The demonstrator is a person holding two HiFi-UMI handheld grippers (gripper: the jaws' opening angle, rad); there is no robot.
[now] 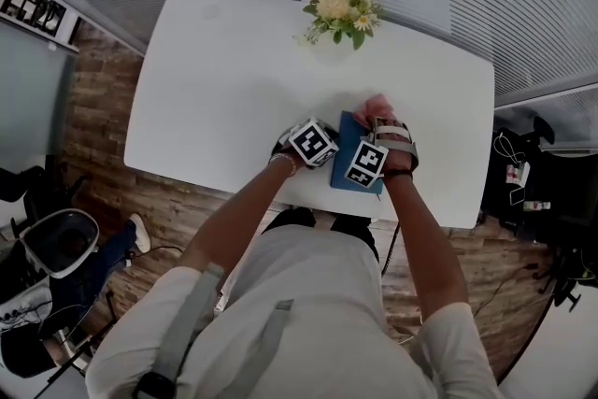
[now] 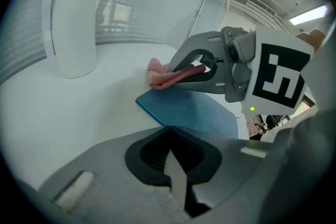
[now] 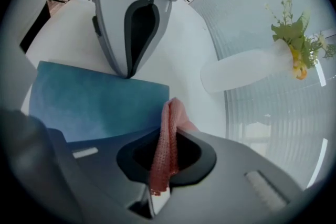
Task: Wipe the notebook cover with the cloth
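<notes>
A blue notebook [image 1: 348, 145] lies near the front edge of the white table [image 1: 224, 89]. In the right gripper view a pink cloth [image 3: 169, 118] hangs pinched between the jaws of my right gripper [image 3: 165, 136], which is shut on it over the notebook [image 3: 89, 102] near its far edge. The head view shows the cloth [image 1: 377, 106] sticking out past the right gripper [image 1: 381, 128]. My left gripper [image 3: 126, 73] is shut, its tips down at the notebook's left edge. In its own view the left gripper [image 2: 169, 131] points at a corner of the notebook [image 2: 189, 113], facing the cloth [image 2: 160, 77].
A white vase of flowers [image 1: 344, 9] stands at the table's back edge, beyond the notebook. The vase [image 3: 241, 71] is off to the right of the cloth. Window blinds run behind the table. A chair and bags sit on the floor on both sides.
</notes>
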